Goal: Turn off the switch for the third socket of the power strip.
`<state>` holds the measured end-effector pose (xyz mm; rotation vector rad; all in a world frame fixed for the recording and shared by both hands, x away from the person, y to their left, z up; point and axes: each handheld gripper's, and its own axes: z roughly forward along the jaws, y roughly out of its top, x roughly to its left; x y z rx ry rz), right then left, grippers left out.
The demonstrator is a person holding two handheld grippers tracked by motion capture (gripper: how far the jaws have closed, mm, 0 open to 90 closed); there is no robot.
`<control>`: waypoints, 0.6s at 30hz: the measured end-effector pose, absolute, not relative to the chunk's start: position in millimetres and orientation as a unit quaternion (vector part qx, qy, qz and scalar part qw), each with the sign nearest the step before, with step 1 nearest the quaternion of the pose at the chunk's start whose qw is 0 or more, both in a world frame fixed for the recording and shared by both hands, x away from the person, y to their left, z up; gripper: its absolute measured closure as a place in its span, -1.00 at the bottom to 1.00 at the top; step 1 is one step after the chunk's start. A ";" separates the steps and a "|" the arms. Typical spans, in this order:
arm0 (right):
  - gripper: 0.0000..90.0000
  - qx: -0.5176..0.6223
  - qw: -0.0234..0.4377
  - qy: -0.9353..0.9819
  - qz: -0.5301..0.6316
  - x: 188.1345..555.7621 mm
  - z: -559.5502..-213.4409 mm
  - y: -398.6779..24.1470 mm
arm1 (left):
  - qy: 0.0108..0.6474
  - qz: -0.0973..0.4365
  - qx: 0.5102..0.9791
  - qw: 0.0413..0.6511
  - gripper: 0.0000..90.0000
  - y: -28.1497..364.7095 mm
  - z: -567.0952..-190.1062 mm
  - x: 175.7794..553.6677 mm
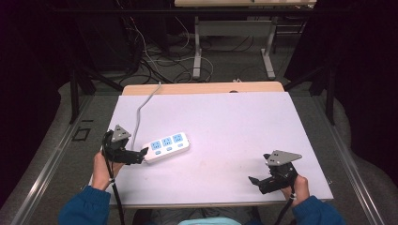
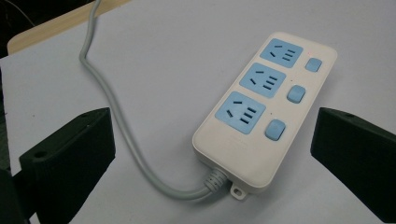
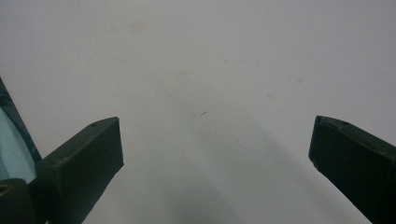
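Black fingers [image 2: 70, 154] of both grippers gape wide, holding nothing.

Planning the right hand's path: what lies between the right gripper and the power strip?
Bare white table between right gripper and power strip, seen in the high view.

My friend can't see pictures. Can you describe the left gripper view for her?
A white power strip with three blue sockets lies on a white table, between the open left gripper jaws. Its grey cord curves off toward the table's far edge.
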<state>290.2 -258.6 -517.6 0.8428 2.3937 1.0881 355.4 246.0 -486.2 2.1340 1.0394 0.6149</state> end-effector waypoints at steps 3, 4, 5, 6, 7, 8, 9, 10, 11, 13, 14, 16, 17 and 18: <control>-0.95 0.302 0.187 0.852 0.385 289.8 -517.6 -258.8 | 0.401 0.234 0.817 0.340 -1.00 245.2 -486.2 359.1; -0.94 0.305 0.186 0.850 0.387 289.3 -517.8 -258.2 | 0.399 0.233 0.820 0.339 -1.00 245.5 -485.9 360.4; -0.94 0.298 0.187 0.854 0.384 290.5 -517.6 -258.7 | 0.399 0.233 0.820 0.337 -1.00 245.6 -485.7 361.7; -0.94 0.300 0.185 0.853 0.384 290.3 -517.7 -258.5 | 0.400 0.231 0.820 0.337 -1.00 245.1 -485.8 362.9; -0.94 0.299 0.186 0.853 0.385 290.6 -517.7 -258.7 | 0.398 0.230 0.822 0.335 -1.00 245.6 -485.6 364.4; -0.94 0.299 0.186 0.853 0.385 290.6 -517.7 -258.7 | 0.403 0.229 0.819 0.337 -1.00 244.8 -486.1 365.4; -0.94 0.299 0.186 0.853 0.384 290.8 -517.9 -258.8 | 0.400 0.227 0.822 0.336 -1.00 245.5 -486.2 367.0; -0.94 0.304 0.184 0.853 0.384 290.2 -518.0 -258.6 | 0.405 0.227 0.819 0.336 -1.00 244.8 -486.4 367.7; -0.94 0.304 0.184 0.853 0.384 290.2 -518.0 -258.6 | 0.402 0.226 0.823 0.333 -1.00 245.6 -486.2 369.3; -0.94 0.299 0.187 0.854 0.384 290.7 -517.8 -258.9 | 0.405 0.223 0.821 0.334 -1.00 245.4 -486.7 371.6; -0.94 0.299 0.186 0.853 0.384 290.6 -517.8 -258.8 | 0.405 0.225 0.822 0.332 -1.00 245.5 -486.6 372.5; -0.94 0.304 0.182 0.853 0.383 289.6 -517.8 -258.4 | 0.406 0.221 0.820 0.336 -1.00 245.3 -487.2 374.6; -0.94 0.302 0.184 0.853 0.385 290.1 -518.1 -258.4 | 0.404 0.222 0.823 0.330 -1.00 245.7 -487.0 375.5; -0.94 0.302 0.184 0.853 0.385 290.1 -518.1 -258.4 | 0.409 0.220 0.820 0.334 -1.00 245.0 -487.6 376.4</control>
